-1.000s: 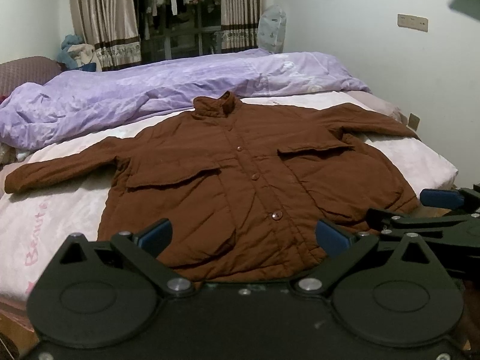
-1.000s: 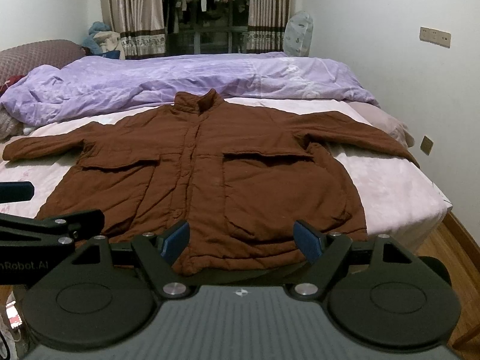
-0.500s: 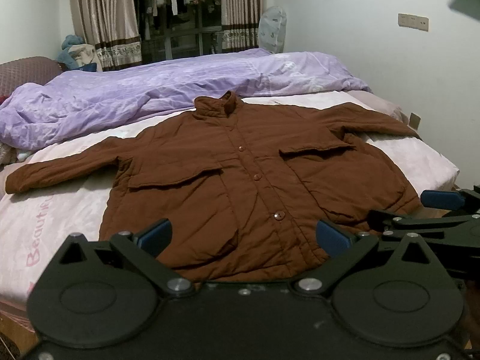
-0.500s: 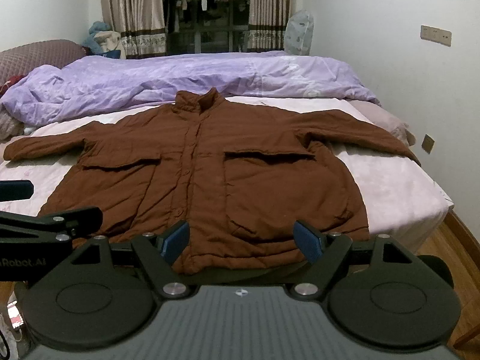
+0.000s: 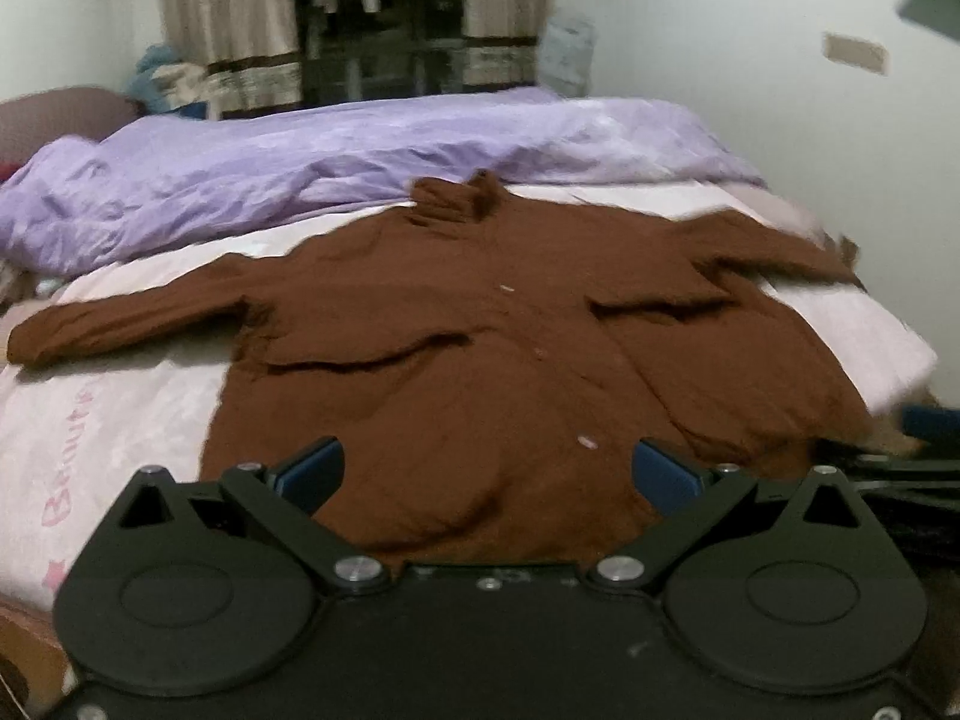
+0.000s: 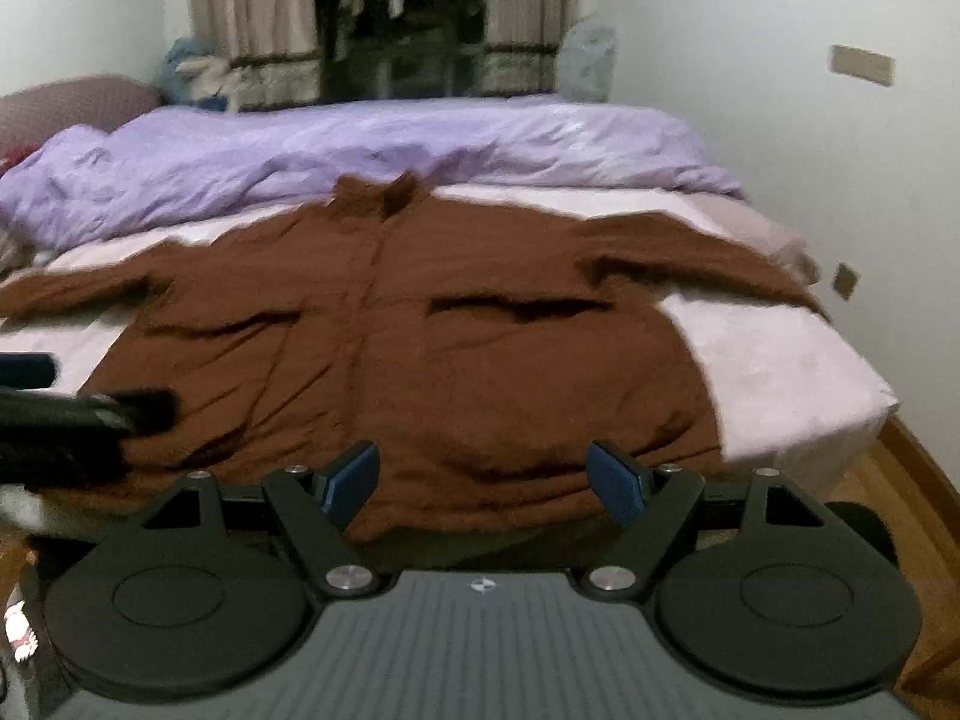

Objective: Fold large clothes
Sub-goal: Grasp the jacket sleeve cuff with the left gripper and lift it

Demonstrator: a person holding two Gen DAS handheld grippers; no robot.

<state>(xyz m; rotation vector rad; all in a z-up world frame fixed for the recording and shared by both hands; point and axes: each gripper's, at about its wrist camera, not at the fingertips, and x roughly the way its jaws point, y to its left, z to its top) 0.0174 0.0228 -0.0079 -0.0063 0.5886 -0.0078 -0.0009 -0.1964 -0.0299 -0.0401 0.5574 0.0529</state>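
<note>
A brown jacket lay spread flat, front up, on a bed, its hem at the bed's near edge and its collar pointing toward a rumpled purple duvet along the far edge. Both sleeves stretched out toward the bed's left and right edges. The left gripper hovered over the hem near the middle, its blue fingers spread wide with nothing between them. The right gripper hovered over the hem too, fingers likewise wide apart and empty. Curtains hung at the back wall.
</note>
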